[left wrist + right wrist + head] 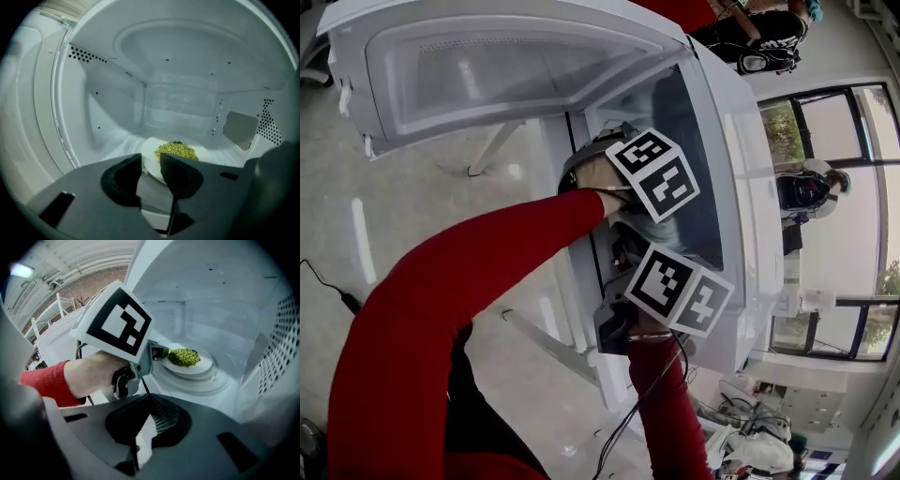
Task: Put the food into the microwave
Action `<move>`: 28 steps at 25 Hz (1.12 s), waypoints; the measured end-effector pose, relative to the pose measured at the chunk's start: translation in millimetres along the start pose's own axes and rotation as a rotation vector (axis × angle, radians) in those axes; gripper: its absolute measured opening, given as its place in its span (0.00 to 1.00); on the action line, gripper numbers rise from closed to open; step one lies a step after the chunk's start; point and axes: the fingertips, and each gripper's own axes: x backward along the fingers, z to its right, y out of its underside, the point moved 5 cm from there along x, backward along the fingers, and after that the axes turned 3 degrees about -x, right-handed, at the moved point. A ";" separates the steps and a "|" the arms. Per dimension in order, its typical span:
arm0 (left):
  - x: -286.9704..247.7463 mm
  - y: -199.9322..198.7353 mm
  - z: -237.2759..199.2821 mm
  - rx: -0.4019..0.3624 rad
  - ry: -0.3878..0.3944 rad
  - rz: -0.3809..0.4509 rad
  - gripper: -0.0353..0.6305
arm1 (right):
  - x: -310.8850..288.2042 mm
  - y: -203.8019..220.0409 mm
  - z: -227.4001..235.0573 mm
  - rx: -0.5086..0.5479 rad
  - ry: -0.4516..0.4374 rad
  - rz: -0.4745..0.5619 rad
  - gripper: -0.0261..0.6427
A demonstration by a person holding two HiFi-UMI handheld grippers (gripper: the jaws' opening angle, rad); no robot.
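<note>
A white plate [151, 157] with a heap of green peas [177, 150] lies on the glass turntable [206, 381] inside the open white microwave [748, 159]. My left gripper [150, 172] reaches into the cavity. It is open, and the plate's near rim sits in the gap between its fingers without the pads pressing on it. In the right gripper view the left gripper [159, 352] tips sit at the rim of the plate [205, 364], beside the peas [183, 356]. My right gripper [150, 401] stays at the cavity mouth, shut and empty.
The microwave door [487, 66] is swung wide open at the upper left of the head view. Cavity walls close in on both sides, with a perforated wall [281, 343] at the right. A person [806, 192] stands beyond the microwave. A cable [623, 427] hangs below my right hand.
</note>
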 end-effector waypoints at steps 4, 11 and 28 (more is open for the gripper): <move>13.4 -10.1 -9.1 0.070 0.074 0.081 0.23 | 0.7 0.1 -0.5 -0.007 -0.005 0.009 0.06; 43.9 -3.6 -26.4 0.221 0.183 0.152 0.08 | -2.8 -3.0 -7.7 -0.011 -0.016 0.044 0.06; 112.7 61.6 -23.8 0.472 0.549 0.237 0.07 | 41.6 9.4 -60.8 -0.067 -0.250 0.416 0.06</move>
